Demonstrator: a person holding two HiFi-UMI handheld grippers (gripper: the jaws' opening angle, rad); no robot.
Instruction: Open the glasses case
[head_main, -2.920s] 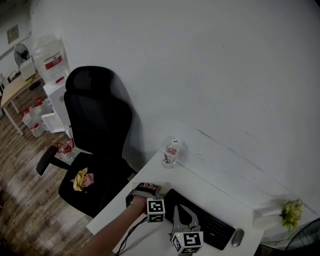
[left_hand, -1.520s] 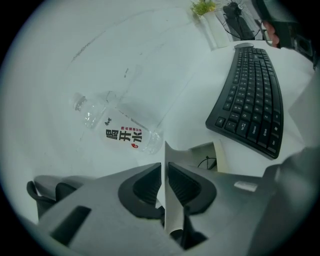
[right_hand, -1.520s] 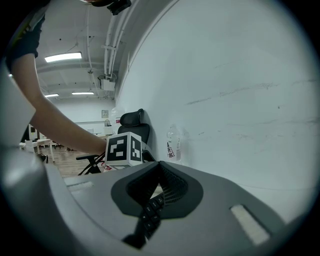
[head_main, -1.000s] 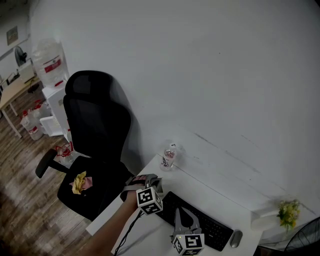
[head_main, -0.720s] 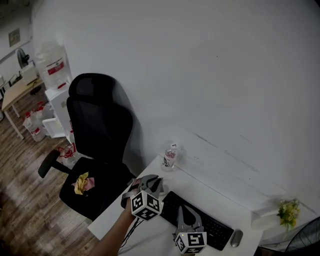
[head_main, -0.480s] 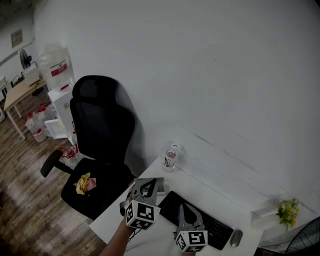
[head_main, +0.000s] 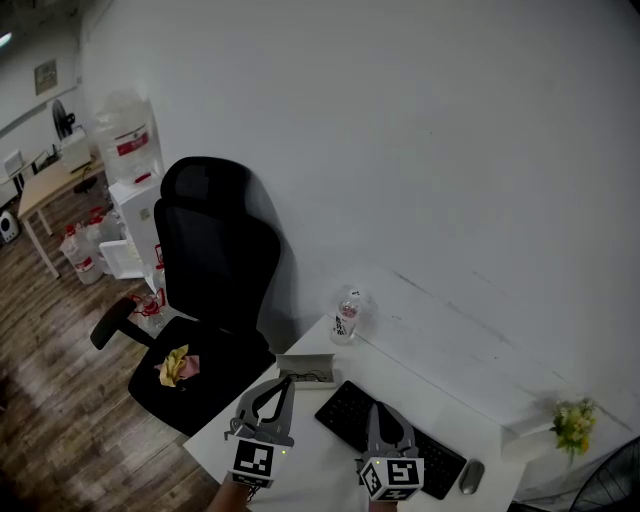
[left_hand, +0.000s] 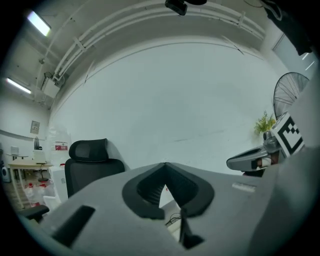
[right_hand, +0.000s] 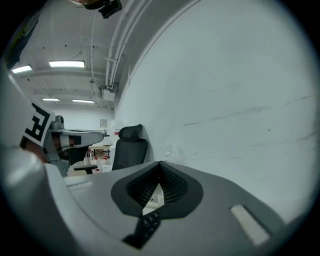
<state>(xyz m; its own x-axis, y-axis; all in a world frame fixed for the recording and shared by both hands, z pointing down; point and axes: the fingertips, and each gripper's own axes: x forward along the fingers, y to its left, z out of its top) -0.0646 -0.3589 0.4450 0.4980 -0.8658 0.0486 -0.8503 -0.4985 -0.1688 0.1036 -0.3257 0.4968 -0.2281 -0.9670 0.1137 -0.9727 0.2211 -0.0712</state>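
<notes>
Boxy glasses case (head_main: 306, 370) open on smooth white desk (head_main: 310, 455), left gripper (head_main: 285, 382), right gripper (head_main: 381, 409) closed, empty.

On the desk (head_main: 310, 455) the keyboard (head_main: 340, 411) lay near the front; from it the glasses case (head_main: 307, 371) sat at ten o'clock, the bottle (head_main: 347, 318) at eleven, the mouse (head_main: 473, 476) at four; the plant (head_main: 573, 425) stood at three o'clock, against the wall; the chair (head_main: 205, 290) stood off the desk, at ten o'clock beyond the case.
</notes>
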